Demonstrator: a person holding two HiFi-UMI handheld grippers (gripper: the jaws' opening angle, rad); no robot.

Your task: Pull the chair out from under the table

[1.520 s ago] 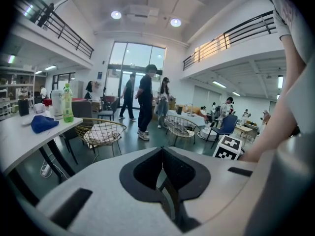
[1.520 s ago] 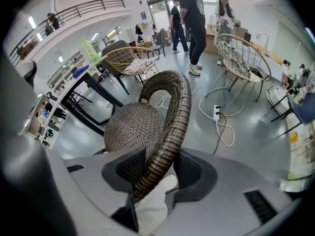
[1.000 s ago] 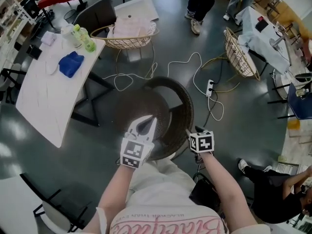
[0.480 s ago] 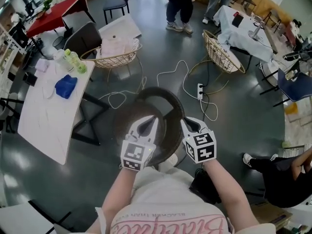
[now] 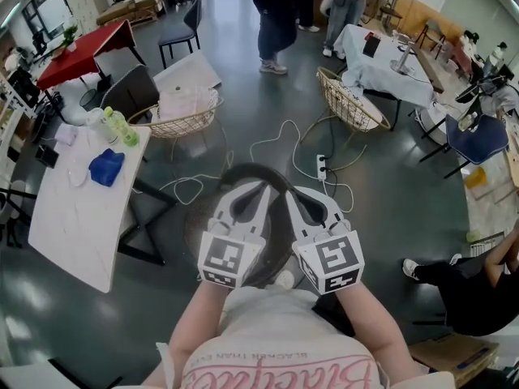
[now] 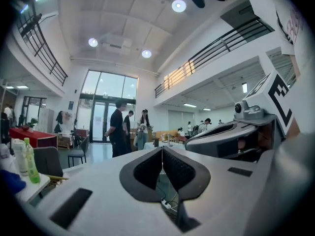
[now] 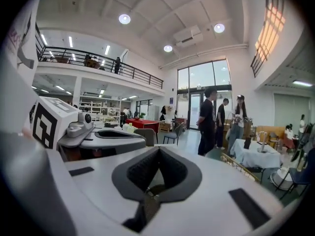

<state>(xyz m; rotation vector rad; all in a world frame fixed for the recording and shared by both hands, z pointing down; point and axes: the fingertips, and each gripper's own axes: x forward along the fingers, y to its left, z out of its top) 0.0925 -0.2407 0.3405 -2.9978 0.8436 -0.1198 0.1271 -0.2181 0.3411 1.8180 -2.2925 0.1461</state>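
Observation:
The dark round wicker chair (image 5: pixel 197 217) stands on the grey floor right in front of me, apart from the white table (image 5: pixel 69 209) at the left. Both grippers are held high and close to the head camera, side by side over the chair and pointing away from me. My left gripper (image 5: pixel 263 187) is shut, pads together with nothing between them (image 6: pixel 162 149). My right gripper (image 5: pixel 289 191) is also shut and empty (image 7: pixel 158 150). Each gripper shows at the side of the other's view. They hide most of the chair's seat.
A power strip (image 5: pixel 322 167) with loose cables lies on the floor beyond the chair. Two light wicker basket chairs (image 5: pixel 182 121) (image 5: pixel 350 100) stand farther off. Bottles (image 5: pixel 122 126) and a blue cloth (image 5: pixel 105 167) lie on the white table. People stand at the back (image 5: pixel 276 14); one sits at right (image 5: pixel 462 290).
Both grippers have risen from the chair toward the camera and come together. The right one has left the chair's right rim. The head view has tilted up, showing more of the room.

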